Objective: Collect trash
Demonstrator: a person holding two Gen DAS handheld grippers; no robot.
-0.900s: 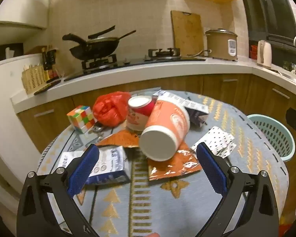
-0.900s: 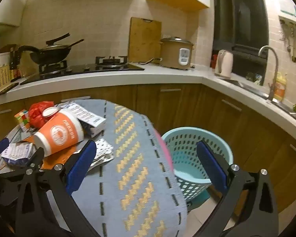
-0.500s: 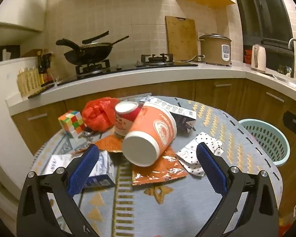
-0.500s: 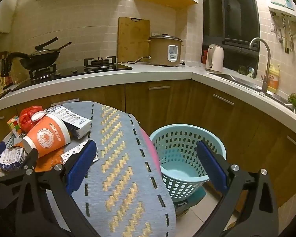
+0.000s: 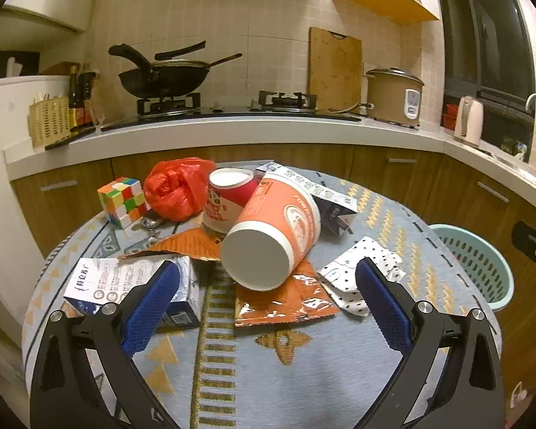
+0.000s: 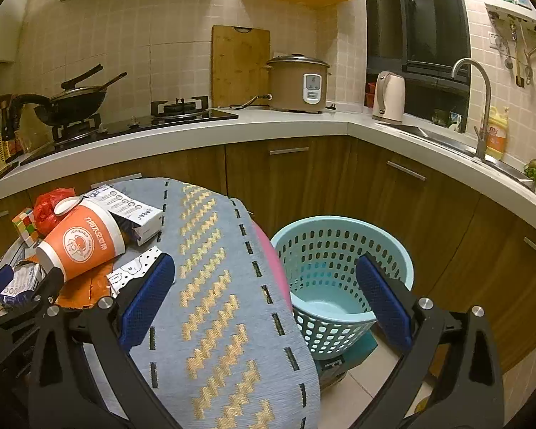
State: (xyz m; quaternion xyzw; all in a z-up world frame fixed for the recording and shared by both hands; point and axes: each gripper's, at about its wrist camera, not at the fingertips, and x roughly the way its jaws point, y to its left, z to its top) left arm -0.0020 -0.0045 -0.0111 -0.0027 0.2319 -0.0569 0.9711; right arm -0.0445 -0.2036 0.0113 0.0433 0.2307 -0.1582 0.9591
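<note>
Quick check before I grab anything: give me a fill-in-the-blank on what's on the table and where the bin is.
The orange cup lies on its ____.
Both the left gripper and right gripper are ____.
The laundry-style basket is coloured ____.
The toy beside the red bag is a ____ cube.

Missing: side; open; teal; puzzle

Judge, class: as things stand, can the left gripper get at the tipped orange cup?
Probably yes. The left gripper is open, the orange cup lies on its side straight ahead, and nothing stands between them.
</note>
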